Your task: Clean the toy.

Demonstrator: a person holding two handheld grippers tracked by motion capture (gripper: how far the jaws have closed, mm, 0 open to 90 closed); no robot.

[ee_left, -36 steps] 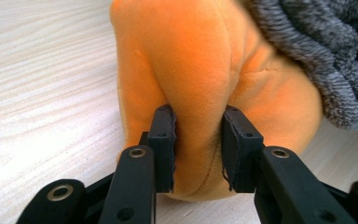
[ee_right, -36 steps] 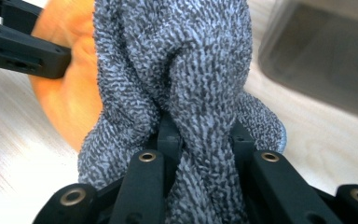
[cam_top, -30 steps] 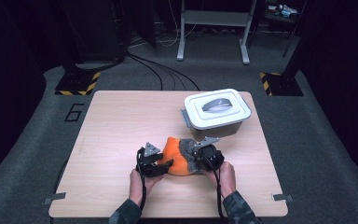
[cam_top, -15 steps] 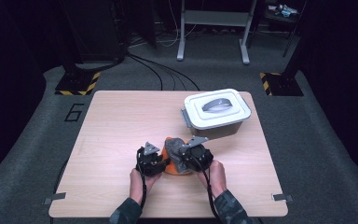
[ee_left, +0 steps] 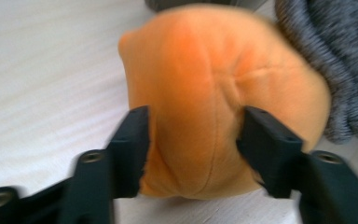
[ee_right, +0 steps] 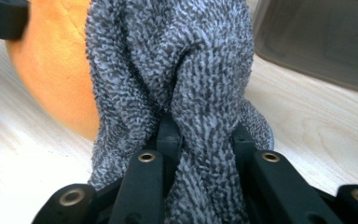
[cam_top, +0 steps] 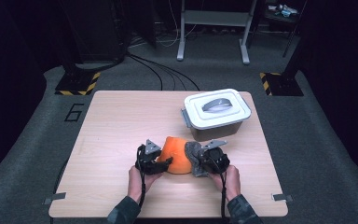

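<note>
Toward the near edge of the wooden table (cam_top: 116, 121), slightly right of its middle, an orange plush object (cam_top: 176, 155) is seen lying with a grey knitted cloth (cam_top: 193, 156) pressed against its right side. The plush's long axis is laid roughly across the table from left to right, and its rounded top is turned away from the person; what it represents cannot be made out.

At the left, the left gripper (cam_top: 161, 163) is held low and nearly level, pointed rightward at the plush, with the left hand (cam_top: 139, 179) wrapped around its body from behind. In the left gripper view, which is blurred, the two black jaws are set on either side of the plush's near end; they have just been opening, and whether the pads press on the fabric cannot be told.

At the right, the right gripper (cam_top: 199, 159) is angled leftward and slightly away, carried by the right hand (cam_top: 229, 179). In the right gripper view its jaws are clenched on a bunched fold of the grey cloth (ee_right: 186, 84), and their tips are buried in the fibres.

Behind the right gripper, a grey box with a white lid (cam_top: 218, 108) is stood; its lower front is partly hidden by the gripper.
</note>
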